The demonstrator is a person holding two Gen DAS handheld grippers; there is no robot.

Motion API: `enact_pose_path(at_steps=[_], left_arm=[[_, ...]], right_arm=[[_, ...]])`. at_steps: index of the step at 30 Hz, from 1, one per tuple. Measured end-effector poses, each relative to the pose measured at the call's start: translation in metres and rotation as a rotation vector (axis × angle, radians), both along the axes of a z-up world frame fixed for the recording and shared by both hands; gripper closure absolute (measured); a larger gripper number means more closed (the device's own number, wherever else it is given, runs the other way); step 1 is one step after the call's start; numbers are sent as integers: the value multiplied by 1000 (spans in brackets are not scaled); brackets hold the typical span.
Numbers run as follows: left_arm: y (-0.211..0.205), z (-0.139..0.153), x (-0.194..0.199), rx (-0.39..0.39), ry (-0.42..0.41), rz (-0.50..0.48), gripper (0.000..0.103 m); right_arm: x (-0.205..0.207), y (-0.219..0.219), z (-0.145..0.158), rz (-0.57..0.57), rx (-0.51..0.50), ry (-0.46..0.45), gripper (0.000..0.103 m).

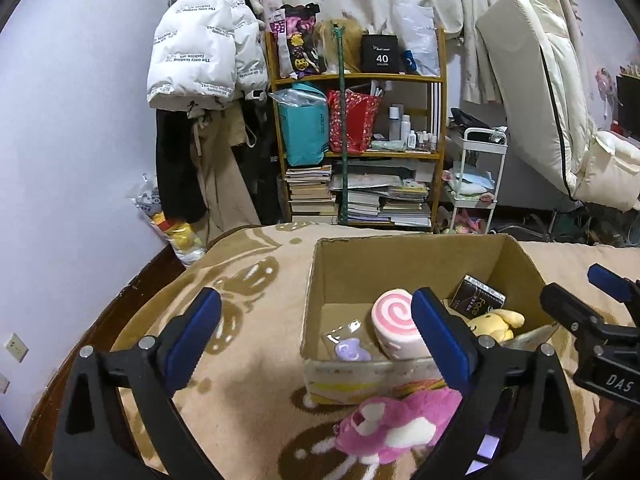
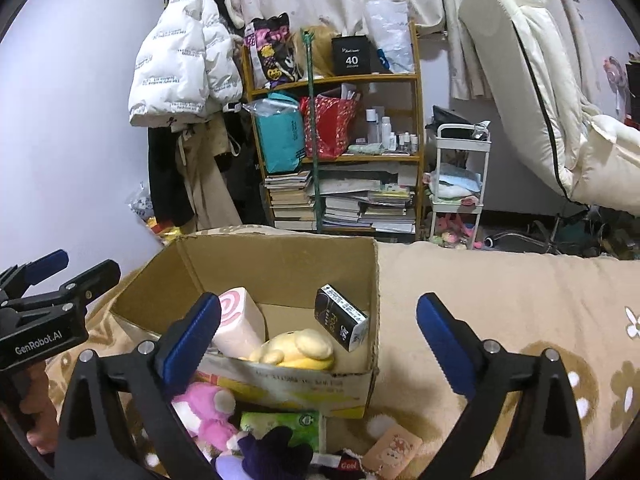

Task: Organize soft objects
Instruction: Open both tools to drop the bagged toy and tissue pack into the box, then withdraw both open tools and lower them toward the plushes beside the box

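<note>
Two grippers hover over the tan blanket [image 2: 500, 288], both spread wide with nothing between their blue pads. Ahead of the left gripper [image 1: 316, 340], slightly to its right, the cardboard box [image 1: 400, 258] stands open. Inside it lie a pink swirl roll cushion [image 1: 394, 322], a yellow plush [image 1: 496, 322], a black packet [image 1: 478, 300] and a small clear-wrapped purple item [image 1: 350, 346] (too small to identify). Just below the left gripper's right finger a pink plush [image 1: 394, 426] lies on the blanket against the box front. Below the right gripper [image 2: 318, 340], near its left finger, sit a green tissue pack [image 2: 286, 426] and what looks like a dark purple plush [image 2: 272, 454].
</note>
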State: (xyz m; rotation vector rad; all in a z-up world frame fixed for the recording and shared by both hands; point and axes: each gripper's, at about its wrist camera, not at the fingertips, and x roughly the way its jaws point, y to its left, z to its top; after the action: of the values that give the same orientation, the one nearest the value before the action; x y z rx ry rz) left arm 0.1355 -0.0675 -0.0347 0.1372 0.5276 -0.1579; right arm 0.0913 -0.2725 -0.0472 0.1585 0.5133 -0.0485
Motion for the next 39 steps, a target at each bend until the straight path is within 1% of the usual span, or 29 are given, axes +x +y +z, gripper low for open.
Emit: enact_pose_path(at_steps=[3, 5, 8, 19, 24, 31, 39], left_arm=[[4, 3, -5, 3, 12, -2, 6], [8, 4, -8, 0, 38, -11, 5], [16, 5, -13, -12, 70, 0, 5], [29, 10, -47, 18, 87, 11, 5], [32, 12, -63, 17, 91, -5, 5], [33, 9, -74, 22, 104, -10, 5], [32, -3, -68, 20, 129, -8, 5]], right_arm=[[-10, 1, 5, -4, 3, -4, 0], [-17, 3, 9, -6, -6, -7, 0], [-28, 7, 13, -5, -20, -12, 0], [-66, 27, 25, 24, -54, -18, 0], [-80, 33, 26, 32, -57, -12, 0], [-92, 33, 25, 6, -53, 14, 0], [-87, 30, 20, -14, -23, 51, 0]])
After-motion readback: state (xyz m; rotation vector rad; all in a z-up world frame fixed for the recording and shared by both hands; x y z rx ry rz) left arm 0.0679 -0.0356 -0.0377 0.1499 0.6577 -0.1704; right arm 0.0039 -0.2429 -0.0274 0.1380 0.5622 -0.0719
